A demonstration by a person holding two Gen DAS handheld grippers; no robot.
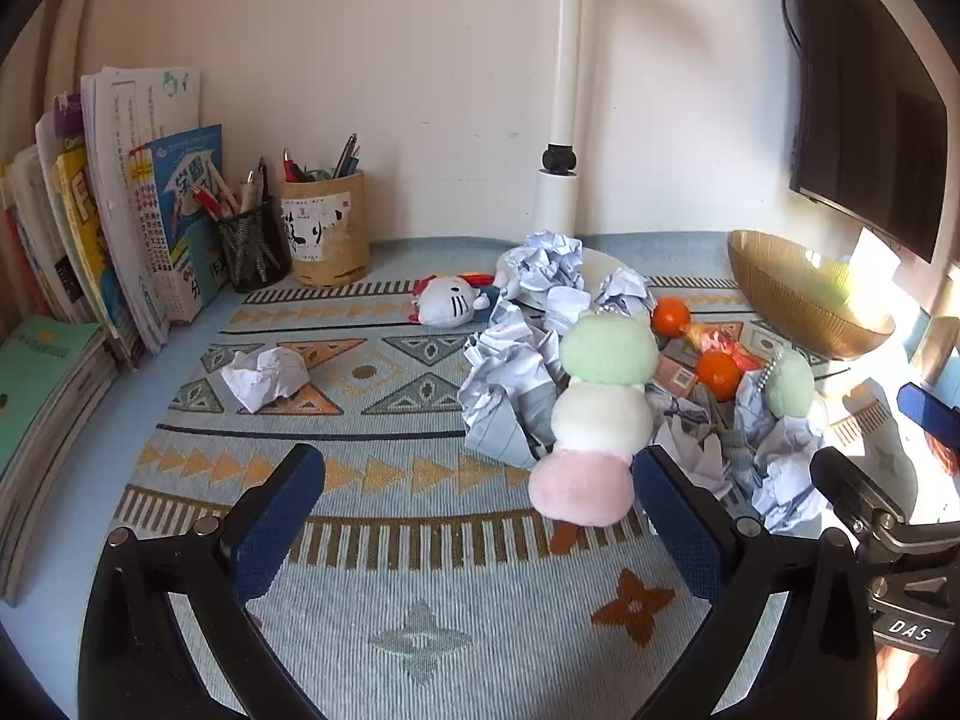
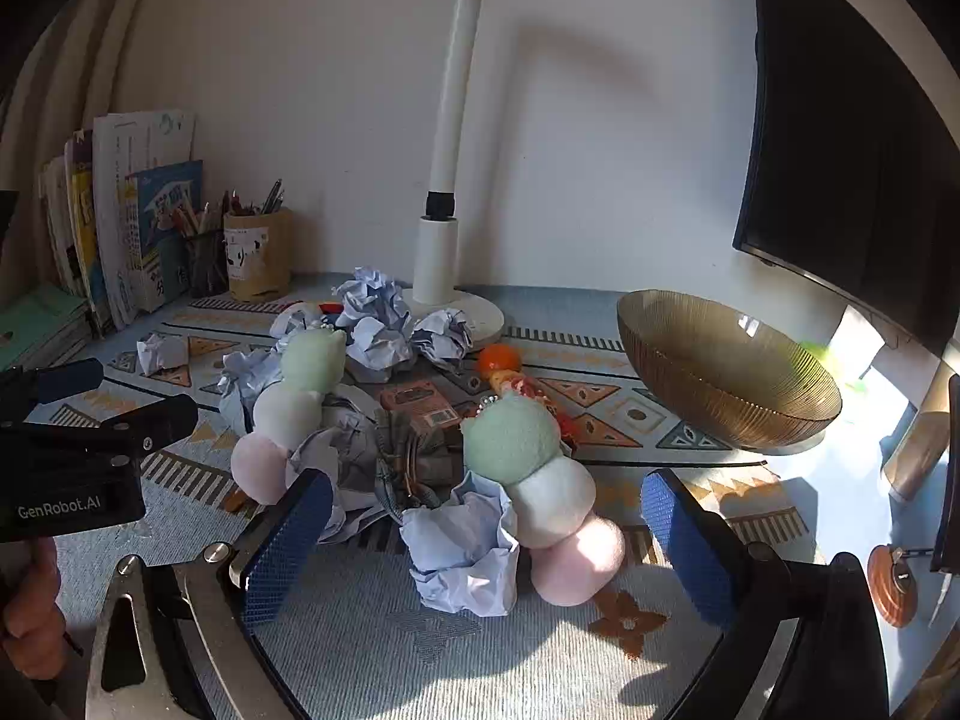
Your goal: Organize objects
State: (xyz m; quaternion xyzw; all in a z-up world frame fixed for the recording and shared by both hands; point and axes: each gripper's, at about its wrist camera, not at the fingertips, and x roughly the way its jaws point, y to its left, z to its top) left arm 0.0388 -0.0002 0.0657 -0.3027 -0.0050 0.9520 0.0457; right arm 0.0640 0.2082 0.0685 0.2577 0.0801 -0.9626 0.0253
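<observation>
While both jaws stood wide and empty, the right gripper hung over the near dango plush and crumpled paper on the mat — best pinching the plush's middle ball alone, the left gripper keeping clear.

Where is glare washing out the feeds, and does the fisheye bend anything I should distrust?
Left wrist view: sunlight blows out the right edge beside the amber bowl, hiding the desk there; the books bow with the lens. Right wrist view: a bright patch behind the bowl; the monitor edge curves; the paper pile stays sharp.
</observation>
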